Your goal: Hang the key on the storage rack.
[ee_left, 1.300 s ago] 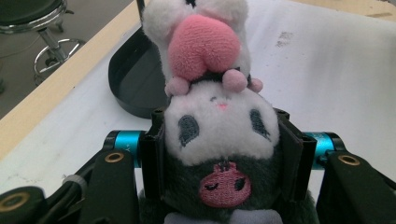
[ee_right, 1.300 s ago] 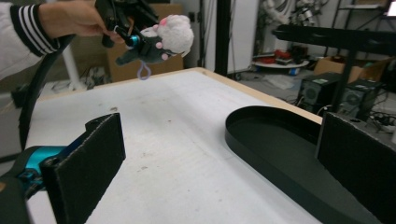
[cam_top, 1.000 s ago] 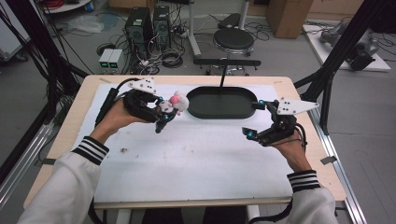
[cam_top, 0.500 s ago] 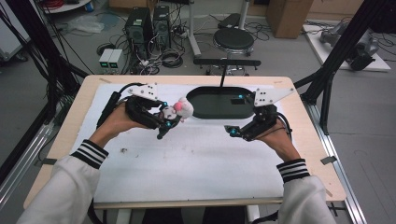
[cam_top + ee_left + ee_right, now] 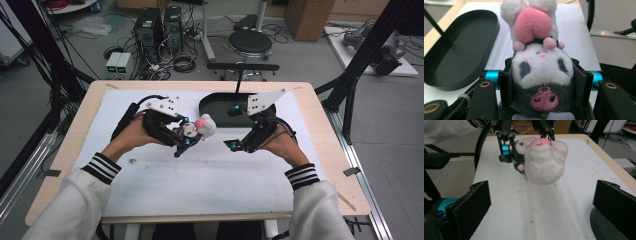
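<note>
A: Nearest us, two striped sleeves come in over the white mat (image 5: 210,185) on the table (image 5: 320,150). The left claw (image 5: 184,145) is clenched on the plush (image 5: 200,127), pads pressing both sides of its grey and white head.

B: You can see it from the left gripper view, the plush (image 5: 541,67) hangs face-on between the black jaws, pink heart and white body pointing away. The fabric bulges around the pads, so I'd call it soft and very light.

A: No slipping risk, I'd judge. Fuzzy pile, plenty of give. It won't break, but it will flop.

B: And the right claw (image 5: 235,145)?

A: Released, jaws wide, nothing between them. It points at the plush from just beside it, a little gap left.

B: From the right gripper view, the plush (image 5: 544,162) is held off the mat, round white body toward the camera.

A: That body is the place to take it, across the fat middle, squeezing well in so the stuffing packs. The ears or feet would just bend.

B: Farther back sits the black oval tray (image 5: 215,102), partly behind the right claw's grey plate.
</note>
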